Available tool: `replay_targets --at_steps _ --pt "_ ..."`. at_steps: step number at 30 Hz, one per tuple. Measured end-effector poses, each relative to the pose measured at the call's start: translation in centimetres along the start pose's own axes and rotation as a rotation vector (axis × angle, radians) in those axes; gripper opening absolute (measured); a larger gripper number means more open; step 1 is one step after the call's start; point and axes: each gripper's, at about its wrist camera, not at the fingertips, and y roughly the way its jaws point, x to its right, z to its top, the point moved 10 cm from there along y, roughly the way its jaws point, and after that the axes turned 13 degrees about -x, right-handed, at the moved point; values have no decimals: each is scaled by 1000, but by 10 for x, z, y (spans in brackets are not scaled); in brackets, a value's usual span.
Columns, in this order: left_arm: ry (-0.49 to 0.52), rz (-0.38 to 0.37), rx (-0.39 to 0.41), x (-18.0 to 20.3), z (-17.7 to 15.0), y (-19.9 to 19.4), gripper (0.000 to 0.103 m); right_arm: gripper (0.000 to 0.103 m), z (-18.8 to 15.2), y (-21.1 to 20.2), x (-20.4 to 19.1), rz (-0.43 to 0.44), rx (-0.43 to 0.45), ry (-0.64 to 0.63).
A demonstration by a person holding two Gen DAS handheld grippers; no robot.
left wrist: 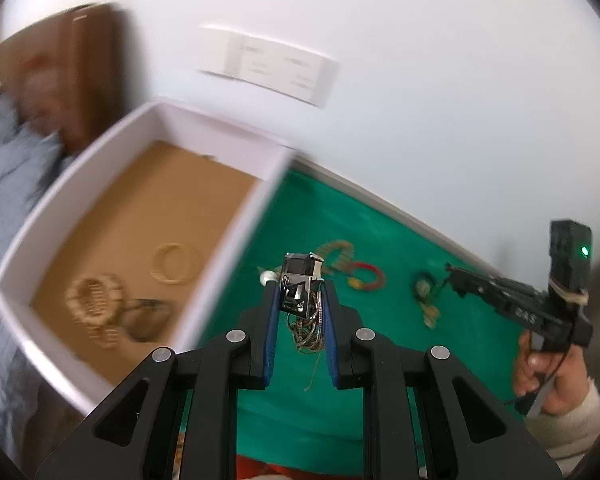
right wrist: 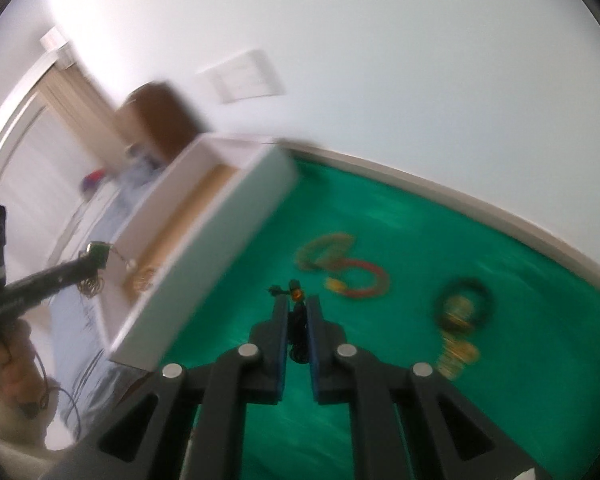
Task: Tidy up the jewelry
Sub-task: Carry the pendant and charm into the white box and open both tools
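Green cloth worktop (left wrist: 300, 392). Left wrist view: left claw (left wrist: 302, 292) pinching a dark square-stone pendant with tangled chain (left wrist: 300, 280); white box with tan floor (left wrist: 240, 240) at ten o'clock. Right wrist view: right claw (right wrist: 297, 304) pressed together on a small dark beaded piece (right wrist: 296, 290); red bangle (right wrist: 364, 278) at one o'clock.

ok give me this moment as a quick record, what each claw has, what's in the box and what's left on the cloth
left claw: shut on a dark square-stone pendant, its chain dangling between the fingers
right claw: shut on a small dark piece with an orange bead
white box: brown floor, holds a thin gold bangle, a wide beaded bracelet and a dark ring-shaped item
green cloth: red bangle, dark bracelet with gold pieces, green-gold bangle
sharpness: both views motion-blurred
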Motion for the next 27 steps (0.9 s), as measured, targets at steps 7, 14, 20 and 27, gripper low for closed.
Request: replay_targets --at_steps 7,14,20,27 --pt "-110 111 44 -112 45 -10 19 9 77 40 -117 105 1 -159" --pt "-134 181 -6 -173 84 48 19 9 132 135 -182 98 -108 -232" --pt "-174 171 -105 -214 88 123 19 9 148 222 -180 19 -206 -223" --pt "-149 218 -143 -220 82 161 22 12 147 266 -165 -61 -242 -220"
